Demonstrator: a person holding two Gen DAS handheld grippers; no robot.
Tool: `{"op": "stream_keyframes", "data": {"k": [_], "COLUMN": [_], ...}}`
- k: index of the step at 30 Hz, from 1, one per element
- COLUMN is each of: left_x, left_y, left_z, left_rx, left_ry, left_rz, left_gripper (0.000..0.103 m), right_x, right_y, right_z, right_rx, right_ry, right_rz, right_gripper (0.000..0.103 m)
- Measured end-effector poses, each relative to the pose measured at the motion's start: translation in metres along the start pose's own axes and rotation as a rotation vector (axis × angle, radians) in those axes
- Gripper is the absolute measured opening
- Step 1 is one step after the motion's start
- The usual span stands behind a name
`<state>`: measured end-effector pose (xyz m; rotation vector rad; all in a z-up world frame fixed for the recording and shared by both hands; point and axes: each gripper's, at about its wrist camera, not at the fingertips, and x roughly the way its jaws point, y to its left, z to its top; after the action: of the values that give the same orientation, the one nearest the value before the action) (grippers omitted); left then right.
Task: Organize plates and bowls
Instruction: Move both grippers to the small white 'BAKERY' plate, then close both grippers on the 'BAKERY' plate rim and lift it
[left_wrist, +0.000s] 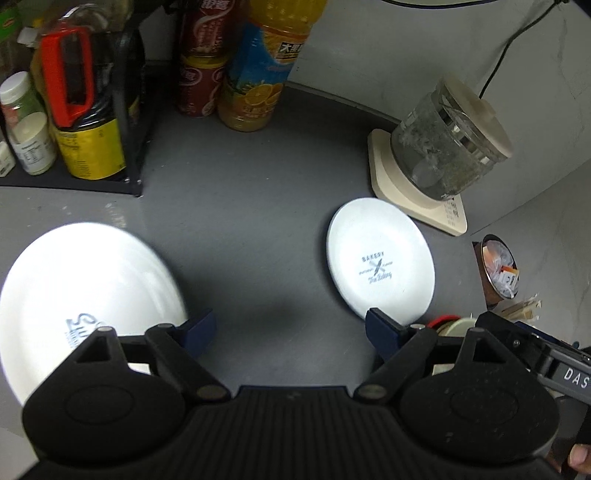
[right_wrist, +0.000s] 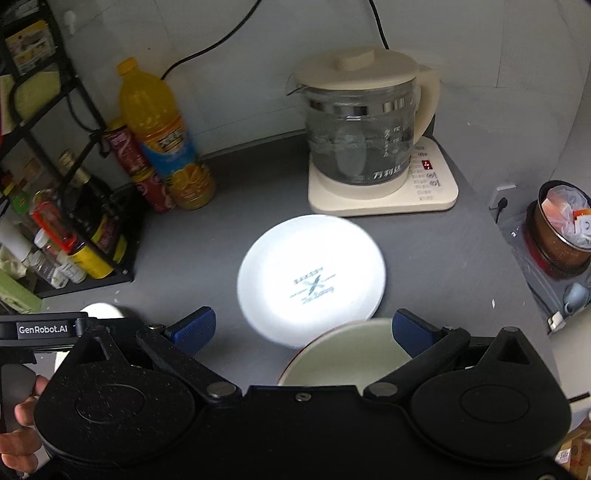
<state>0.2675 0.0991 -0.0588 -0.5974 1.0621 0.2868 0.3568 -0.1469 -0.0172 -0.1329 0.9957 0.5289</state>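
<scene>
Nothing is stacked: both grippers (left, right) gape empty, plates and bowl apart.

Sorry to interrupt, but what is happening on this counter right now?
A person is holding a two-finger gripper in each hand over a grey counter. The left gripper and right gripper are both open and empty. A small white plate, a larger white plate and a red-rimmed bowl lie unstacked near an electric kettle.
</scene>
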Motion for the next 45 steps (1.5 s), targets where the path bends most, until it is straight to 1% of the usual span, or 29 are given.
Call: {"op": "stream_keyframes", "data": {"k": [4,5,7,9,11,14,16,20,23,25,27,28,30,32,34,36,40,45], "left_x": [0.015,0.02,0.03,0.041,0.052,0.068,0.081,0.103,0.115,0.123,0.131,0.135,0.143,0.148,0.153,0.157,0.16,0.161], "left_y": [-0.009,-0.011,-0.014,-0.016,-0.018,-0.02,-0.019,-0.018,-0.019,-0.018,-0.017,-0.017,-0.017,-0.017,-0.017,-0.017,-0.018,-0.015], "left_z": [0.009,0.01,0.013,0.014,0.015,0.016,0.017,0.016,0.015,0.014,0.014,0.013,0.013,0.011,0.009,0.008,0.005,0.006], "left_rx": [-0.022,-0.024,-0.041,-0.059,-0.071,-0.103,-0.138,-0.204,-0.234,-0.262,-0.295,-0.309,-0.333,-0.353,-0.372,-0.393,-0.419,-0.433], "left_ry": [0.007,0.007,0.012,0.024,0.033,0.047,0.067,0.098,0.102,0.111,0.114,0.116,0.116,0.114,0.115,0.118,0.119,0.114], "left_rz": [-0.02,-0.026,-0.029,-0.036,-0.043,-0.053,-0.053,-0.065,-0.087,-0.089,-0.095,-0.097,-0.1,-0.103,-0.105,-0.111,-0.106,-0.107], "left_gripper": [0.086,0.085,0.083,0.083,0.081,0.074,0.065,0.056,0.049,0.039,0.033,0.031,0.027,0.024,0.018,0.013,0.011,0.008], "right_x": [0.013,0.017,0.027,0.038,0.048,0.066,0.079,0.102,0.117,0.127,0.137,0.143,0.152,0.16,0.169,0.176,0.186,0.19], "right_y": [-0.013,-0.017,-0.024,-0.033,-0.042,-0.055,-0.063,-0.077,-0.084,-0.088,-0.093,-0.095,-0.099,-0.104,-0.106,-0.107,-0.109,-0.099], "right_z": [0.015,0.018,0.023,0.029,0.034,0.043,0.049,0.056,0.059,0.061,0.064,0.065,0.067,0.07,0.071,0.07,0.069,0.068], "right_rx": [-0.005,-0.007,-0.006,0.004,0.018,0.035,0.038,0.042,0.032,0.036,0.039,0.037,0.035,0.032,0.024,0.016,0.032,-0.02], "right_ry": [0.014,0.023,0.037,0.063,0.09,0.14,0.18,0.249,0.286,0.314,0.343,0.359,0.387,0.409,0.436,0.463,0.503,0.514], "right_rz": [-0.027,-0.031,-0.033,-0.03,-0.026,-0.008,-0.003,0.009,0.016,0.031,0.043,0.051,0.06,0.076,0.087,0.106,0.152,0.179], "right_gripper": [0.103,0.101,0.095,0.085,0.08,0.078,0.073,0.062,0.059,0.054,0.045,0.044,0.041,0.041,0.038,0.032,0.029,0.021]}}
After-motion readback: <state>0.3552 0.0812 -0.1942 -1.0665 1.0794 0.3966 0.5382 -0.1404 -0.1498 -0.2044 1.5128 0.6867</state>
